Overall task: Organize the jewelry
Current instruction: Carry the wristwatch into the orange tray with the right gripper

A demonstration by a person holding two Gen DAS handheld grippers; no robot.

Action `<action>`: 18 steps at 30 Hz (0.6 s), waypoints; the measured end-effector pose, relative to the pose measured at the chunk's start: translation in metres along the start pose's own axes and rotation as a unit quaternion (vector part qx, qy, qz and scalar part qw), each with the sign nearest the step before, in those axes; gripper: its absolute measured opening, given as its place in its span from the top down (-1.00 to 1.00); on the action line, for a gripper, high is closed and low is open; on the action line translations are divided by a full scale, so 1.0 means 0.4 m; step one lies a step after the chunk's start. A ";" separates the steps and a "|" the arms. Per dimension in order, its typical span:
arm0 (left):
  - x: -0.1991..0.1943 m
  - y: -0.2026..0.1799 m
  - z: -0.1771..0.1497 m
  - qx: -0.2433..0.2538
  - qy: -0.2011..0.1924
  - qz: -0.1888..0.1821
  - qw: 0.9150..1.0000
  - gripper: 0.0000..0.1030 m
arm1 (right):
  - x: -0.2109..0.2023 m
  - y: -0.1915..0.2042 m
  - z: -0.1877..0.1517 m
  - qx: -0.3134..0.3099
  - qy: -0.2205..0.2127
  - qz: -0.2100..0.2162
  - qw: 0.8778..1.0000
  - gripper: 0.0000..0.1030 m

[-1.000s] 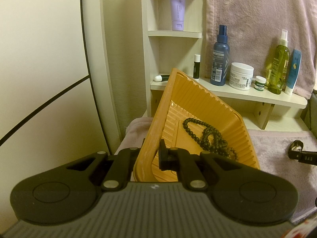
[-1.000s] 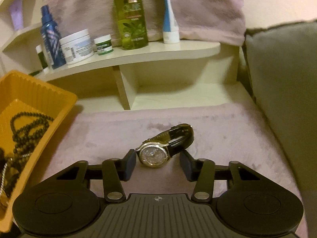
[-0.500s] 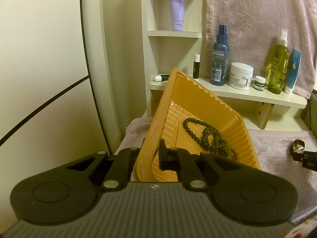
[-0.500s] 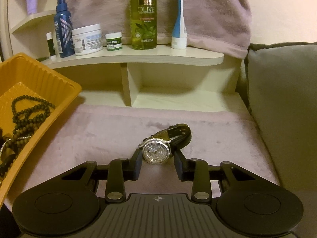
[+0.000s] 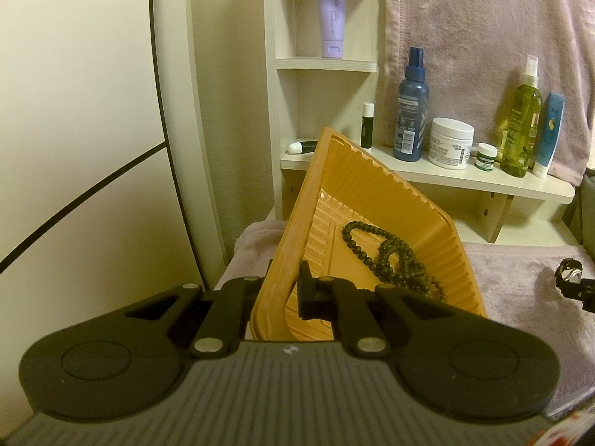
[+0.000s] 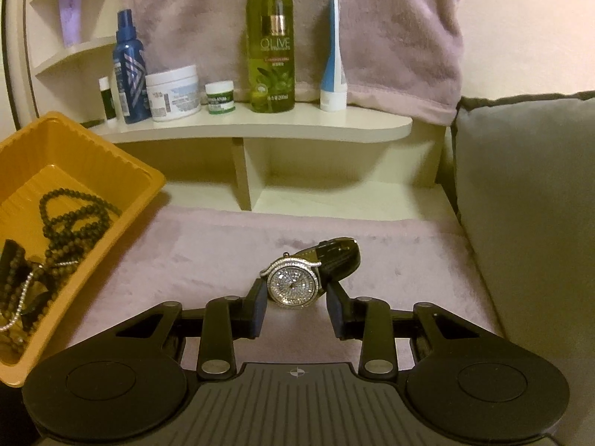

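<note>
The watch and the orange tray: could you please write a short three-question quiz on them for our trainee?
1. True or false: the watch lies inside the orange tray.
2. What does the left tool clamp? A) tray wall B) beads C) towel
3. Fill in: the dark bead necklace lies in the ____.

Key: 1. False; it sits on the pink cloth, between the right tool's fingers. 2. A. 3. Tray.

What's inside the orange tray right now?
The orange tray holds dark bead strands and a thin silver chain. Its near corner is cut off, and the beads cover the floor beneath them.
</note>
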State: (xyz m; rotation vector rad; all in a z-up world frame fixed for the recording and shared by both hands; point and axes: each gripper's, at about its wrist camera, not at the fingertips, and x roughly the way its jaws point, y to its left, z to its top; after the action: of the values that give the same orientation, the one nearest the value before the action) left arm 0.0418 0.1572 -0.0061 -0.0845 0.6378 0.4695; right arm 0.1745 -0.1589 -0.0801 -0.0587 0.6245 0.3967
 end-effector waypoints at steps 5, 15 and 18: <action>-0.001 -0.001 0.001 0.000 0.000 0.000 1.000 0.86 | -0.017 0.009 0.010 -0.004 -0.007 0.011 1.000 0.32; -0.001 -0.002 0.000 0.000 0.000 0.000 1.000 0.86 | -0.044 0.029 0.028 -0.007 -0.014 0.044 0.999 0.32; -0.001 -0.006 0.003 -0.001 0.000 0.000 1.000 0.86 | -0.049 0.035 0.032 -0.010 -0.015 0.054 0.998 0.32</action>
State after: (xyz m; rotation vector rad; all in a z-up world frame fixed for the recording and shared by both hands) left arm 0.0432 0.1551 -0.0050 -0.0859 0.6369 0.4698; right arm 0.1620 -0.1504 -0.0574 -0.0381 0.5948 0.5068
